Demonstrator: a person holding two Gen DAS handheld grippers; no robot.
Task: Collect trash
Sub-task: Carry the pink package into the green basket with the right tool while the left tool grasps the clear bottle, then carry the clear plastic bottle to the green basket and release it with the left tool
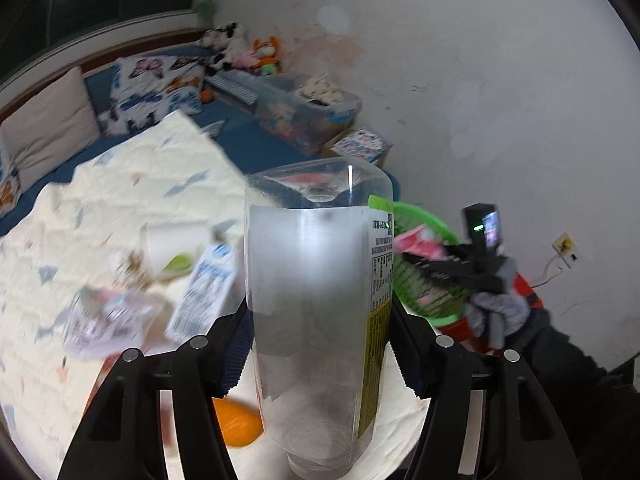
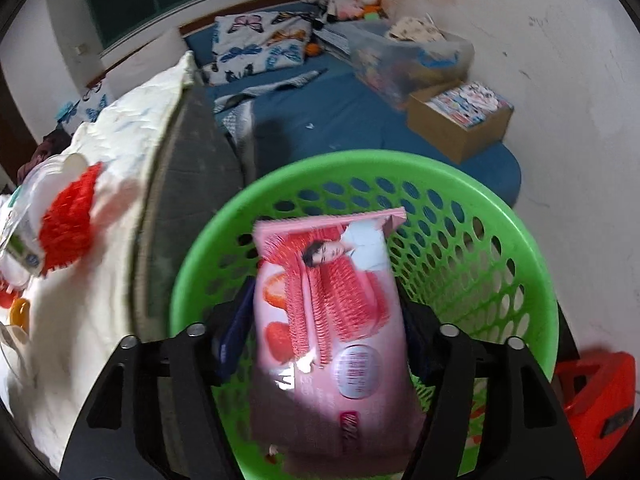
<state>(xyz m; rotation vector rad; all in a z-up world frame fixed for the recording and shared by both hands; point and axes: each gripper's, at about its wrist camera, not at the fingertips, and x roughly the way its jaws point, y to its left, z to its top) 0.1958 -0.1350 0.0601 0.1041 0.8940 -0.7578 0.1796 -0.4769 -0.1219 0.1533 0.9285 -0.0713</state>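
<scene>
My left gripper (image 1: 320, 344) is shut on a clear empty plastic bottle (image 1: 316, 300) with a yellow-edged label, held above the cream quilt (image 1: 100, 208). My right gripper (image 2: 324, 340) is shut on a pink snack packet (image 2: 332, 320) and holds it over the green perforated basket (image 2: 500, 240). In the left wrist view the basket (image 1: 432, 228) stands to the right, with the right gripper (image 1: 452, 264) and the pink packet (image 1: 416, 240) over it. A milk carton (image 1: 204, 288), a white paper cup (image 1: 172, 248) and a crumpled wrapper (image 1: 104, 316) lie on the quilt.
An orange object (image 1: 236, 424) lies under the left gripper. A red stool (image 2: 600, 400) stands right of the basket. A cardboard box (image 2: 460, 120) and a clear storage bin (image 2: 408, 56) stand by the white wall on the blue mattress (image 2: 340, 112). Butterfly pillows and soft toys lie behind.
</scene>
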